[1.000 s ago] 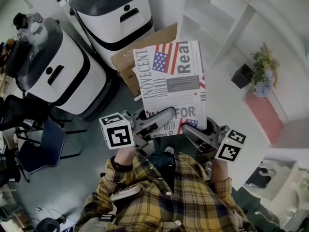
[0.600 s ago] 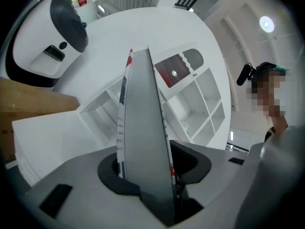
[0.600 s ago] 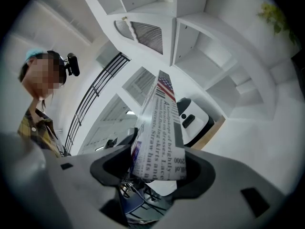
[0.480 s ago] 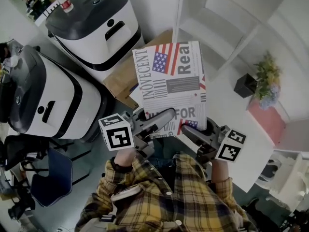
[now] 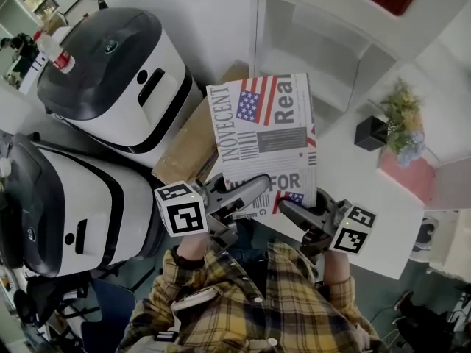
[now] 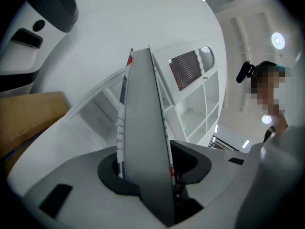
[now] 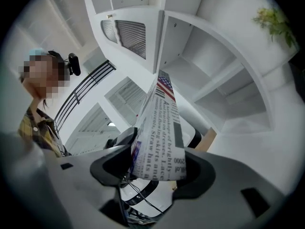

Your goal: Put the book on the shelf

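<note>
The book (image 5: 265, 134) has a newspaper-print cover with a US flag and stands upright in front of me. My left gripper (image 5: 246, 193) is shut on its lower left edge, and my right gripper (image 5: 291, 210) is shut on its lower right edge. In the left gripper view the book (image 6: 143, 128) shows edge-on between the jaws. Its printed spine (image 7: 159, 132) fills the jaws in the right gripper view. The white shelf (image 5: 324, 46) with open compartments stands just beyond the book's top edge.
Two large white and black machines (image 5: 110, 72) (image 5: 59, 212) stand at the left. A brown cardboard box (image 5: 184, 149) sits between them and the shelf. A potted plant (image 5: 401, 120) and a pink item (image 5: 405, 179) rest on the white surface at the right.
The view has shifted toward the shelf, which now shows closer and more fully behind the book. Both grippers keep the same hold on the book.
</note>
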Motion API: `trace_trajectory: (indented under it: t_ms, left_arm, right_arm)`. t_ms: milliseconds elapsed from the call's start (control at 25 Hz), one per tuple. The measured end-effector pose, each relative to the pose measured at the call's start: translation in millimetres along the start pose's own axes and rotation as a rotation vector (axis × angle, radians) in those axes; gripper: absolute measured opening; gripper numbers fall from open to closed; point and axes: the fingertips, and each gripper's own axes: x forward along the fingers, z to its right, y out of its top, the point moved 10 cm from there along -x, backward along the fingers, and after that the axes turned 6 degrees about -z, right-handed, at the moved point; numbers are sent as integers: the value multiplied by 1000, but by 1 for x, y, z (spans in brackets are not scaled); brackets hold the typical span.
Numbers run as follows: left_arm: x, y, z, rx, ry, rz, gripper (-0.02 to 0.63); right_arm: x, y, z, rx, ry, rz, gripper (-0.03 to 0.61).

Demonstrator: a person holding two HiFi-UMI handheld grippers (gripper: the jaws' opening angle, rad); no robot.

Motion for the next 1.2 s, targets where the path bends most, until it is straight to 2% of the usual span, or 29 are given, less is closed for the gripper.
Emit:
trace_trajectory:
  t_ms: [240, 440, 760, 1200]
  left_arm:
    - [-3, -2, 5, 46, 25, 20, 196]
    - [0, 0, 11, -33, 75, 9, 196]
    - [-1, -5, 5, -46, 45, 29, 196]
    - [-1, -2, 6, -17, 17, 24, 196]
  right_arm:
    - [1, -1, 5, -26, 43, 1, 275]
    - [-1, 6, 4, 70, 47, -45, 276]
    - [-2, 4, 2, 41, 25, -48, 275]
    - [-2, 4, -2, 6, 13, -22, 275]
